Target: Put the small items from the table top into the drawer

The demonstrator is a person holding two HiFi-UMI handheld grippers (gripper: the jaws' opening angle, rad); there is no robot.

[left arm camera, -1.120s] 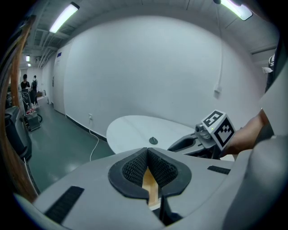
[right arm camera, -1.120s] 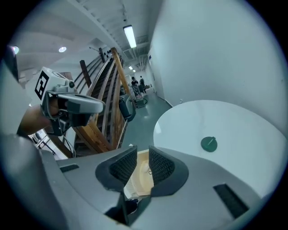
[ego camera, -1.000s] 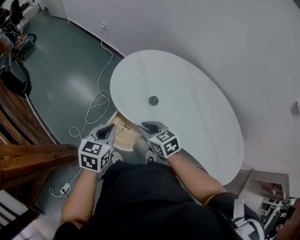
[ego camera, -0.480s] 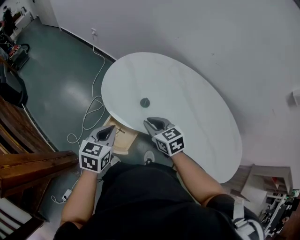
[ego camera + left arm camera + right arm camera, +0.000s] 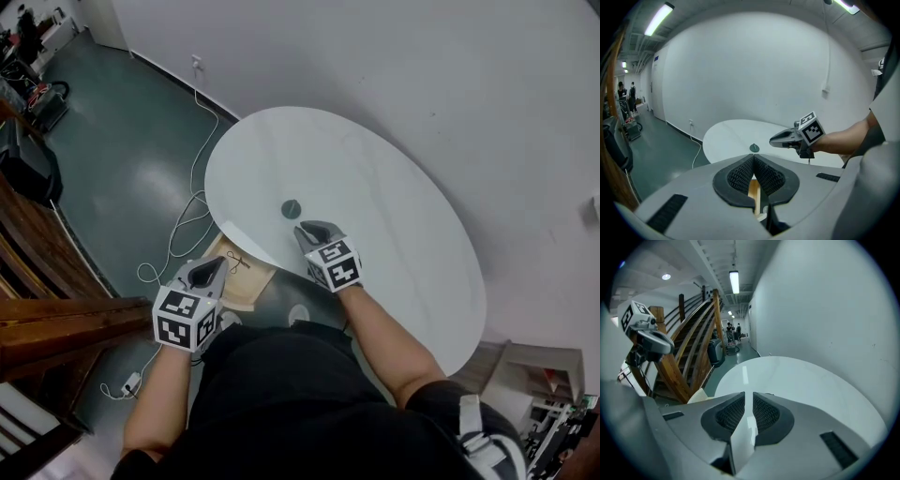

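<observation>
One table [image 5: 375, 234] — one disc [image 5: 291, 209] on it, one drawer [image 5: 253, 281] under its near edge — one cable [image 5: 192, 183] left of it.

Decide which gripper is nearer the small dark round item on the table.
Right. The right gripper is just beside the small dark round item; the left gripper is off the table, above the wooden drawer.

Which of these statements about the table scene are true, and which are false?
1. A small dark round item lies on the white table. True.
2. The right gripper holds that item. False: its jaws, just closing, stand slightly apart with nothing between them.
3. The drawer is shut. False: it is pulled out.
4. The left gripper is off the table top, near the drawer. True.
</observation>
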